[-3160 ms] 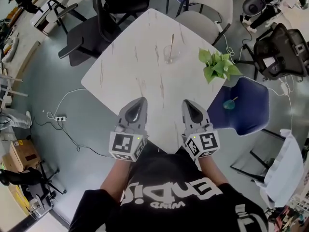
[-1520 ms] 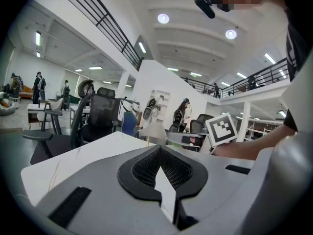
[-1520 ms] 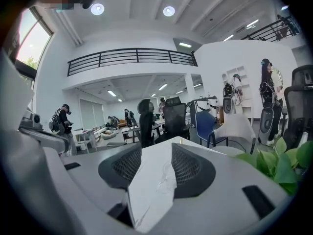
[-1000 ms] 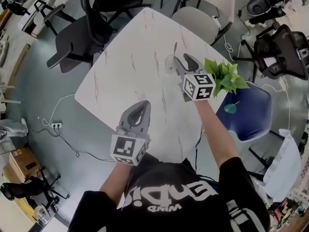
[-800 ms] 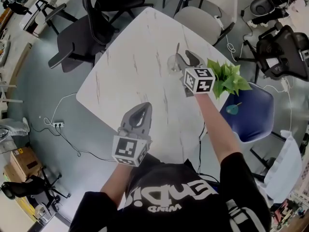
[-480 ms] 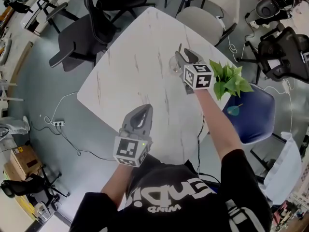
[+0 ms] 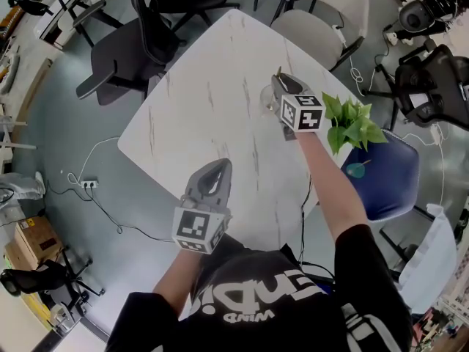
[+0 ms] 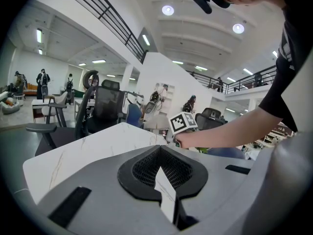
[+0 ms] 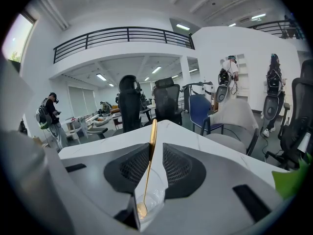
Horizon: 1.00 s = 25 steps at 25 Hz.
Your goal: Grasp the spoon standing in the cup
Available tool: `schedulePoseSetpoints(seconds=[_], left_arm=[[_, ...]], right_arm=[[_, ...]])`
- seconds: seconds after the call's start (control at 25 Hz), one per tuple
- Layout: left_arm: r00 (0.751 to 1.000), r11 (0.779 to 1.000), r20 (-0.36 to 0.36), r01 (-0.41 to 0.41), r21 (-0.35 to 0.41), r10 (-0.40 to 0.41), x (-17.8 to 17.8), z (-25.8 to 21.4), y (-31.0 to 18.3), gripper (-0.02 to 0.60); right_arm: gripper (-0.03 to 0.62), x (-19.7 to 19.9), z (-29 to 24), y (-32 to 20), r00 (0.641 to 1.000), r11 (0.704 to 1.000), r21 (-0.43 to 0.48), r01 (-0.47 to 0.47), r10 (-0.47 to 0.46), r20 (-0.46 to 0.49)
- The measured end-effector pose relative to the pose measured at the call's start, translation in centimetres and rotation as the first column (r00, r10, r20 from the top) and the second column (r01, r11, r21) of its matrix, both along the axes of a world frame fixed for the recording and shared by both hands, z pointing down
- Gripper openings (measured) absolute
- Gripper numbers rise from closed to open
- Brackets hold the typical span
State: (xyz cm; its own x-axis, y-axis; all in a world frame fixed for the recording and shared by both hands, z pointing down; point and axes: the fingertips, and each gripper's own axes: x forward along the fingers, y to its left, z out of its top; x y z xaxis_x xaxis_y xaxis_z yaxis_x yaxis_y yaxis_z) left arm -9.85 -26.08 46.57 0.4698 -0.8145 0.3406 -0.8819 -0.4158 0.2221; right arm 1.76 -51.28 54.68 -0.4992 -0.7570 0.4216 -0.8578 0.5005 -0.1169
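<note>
Nearest, at the bottom of the head view: black printed shirt (image 7: 249, 306) and two bare forearms.

Just beyond, over the near part of the white marbled table (image 7: 205, 101): left gripper (image 7: 215, 166), marker cube toward the body, pointing slightly downward. Jaws drawn together, only a thin sliver of tabletop visible through them, nothing held.

Farther out, at the end of the outstretched right forearm (image 7: 330, 196): right gripper (image 7: 279, 81), near the table's far right edge.
- Jaws just narrowed, now standing a little apart and set around the rim of a clear cup (image 9: 154, 199).
- Gold-coloured spoon (image 9: 148, 165) upright in that cup, bowl down at the bottom, handle rising between the two pads.
- Handle close against one pad, with a narrow gap to the other; not yet pinched from both sides.

Immediately beside the right gripper, at the table edge: green leafy plant (image 7: 352, 123).

Below and beyond the plant: blue chair (image 7: 385, 174), a small green item on its seat.

Past the far corner of the table: white chair (image 7: 322, 13).

Off the table's left side: black office chair (image 7: 124, 50) on a grey floor, and a power strip (image 7: 88, 184) with a trailing cable.
</note>
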Motion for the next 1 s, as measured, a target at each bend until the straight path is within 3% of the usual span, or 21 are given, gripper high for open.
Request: schedulePoseSetpoints(seconds=[0.36,1.0], left_arm=[[1.0,1.0,-0.019,0.001,0.005,-0.001,0.0,-0.1,-0.2,0.014],[1.0,1.0,-0.029,-0.001,0.01,0.002,-0.1,-0.6,0.7,0.014]], right_arm=[[0.032,0.4,-0.3,0.3,0.999,0.999,0.003,-0.047,0.047,0.005],[0.026,0.7,-4.7,1.0,0.998,0.995,0.078,-0.061,0.059,0.027]])
